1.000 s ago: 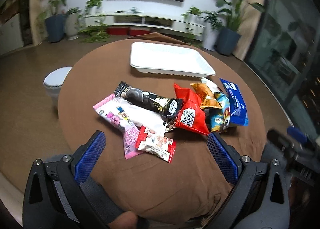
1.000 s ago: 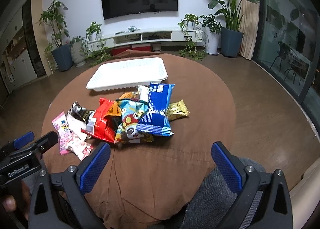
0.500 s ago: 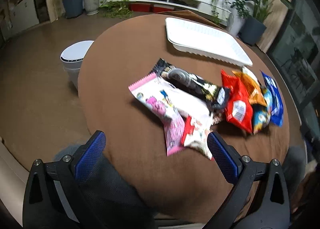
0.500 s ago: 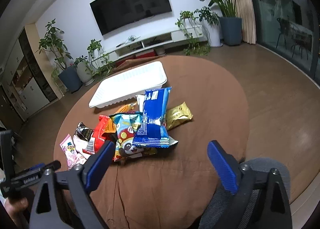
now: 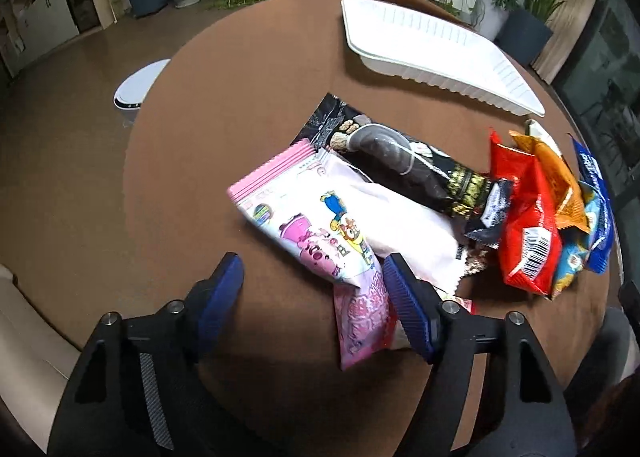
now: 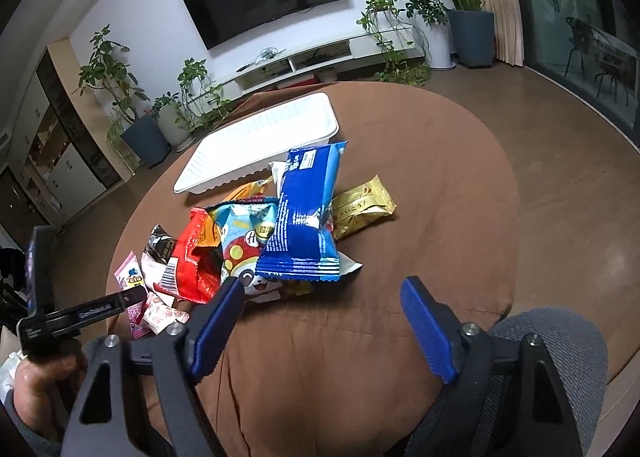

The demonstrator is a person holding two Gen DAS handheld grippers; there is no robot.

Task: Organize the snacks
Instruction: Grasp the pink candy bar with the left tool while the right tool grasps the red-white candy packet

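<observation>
**Operator:** Several snack packets lie heaped on the brown bench (image 5: 248,69). Which one is the target?

**Technician:** Judged from position, the pink packet (image 5: 320,233). It sits at the near-left edge of the heap, partly over a black packet (image 5: 404,161). Its long axis runs diagonally, from the far left down toward the left gripper (image 5: 312,277).

**Operator:** Gripper relation?

**Technician:** The left gripper is spread wide and holds nothing. Its right finger overlaps the packet's near end in the view; contact cannot be confirmed. The packet lies just ahead and slightly right of centre. The right gripper (image 6: 320,297) is also spread and empty, nearer the blue packet (image 6: 308,213) and gold packet (image 6: 362,209).

**Operator:** Destination?

**Technician:** Presumably the white tray (image 5: 432,53), empty, at the far side beyond the heap.

**Operator:** Legible markings?

**Technician:** Cartoon figures on the pink packet; a barcode on the red packet (image 5: 528,229). No brand text can be read reliably.
</observation>
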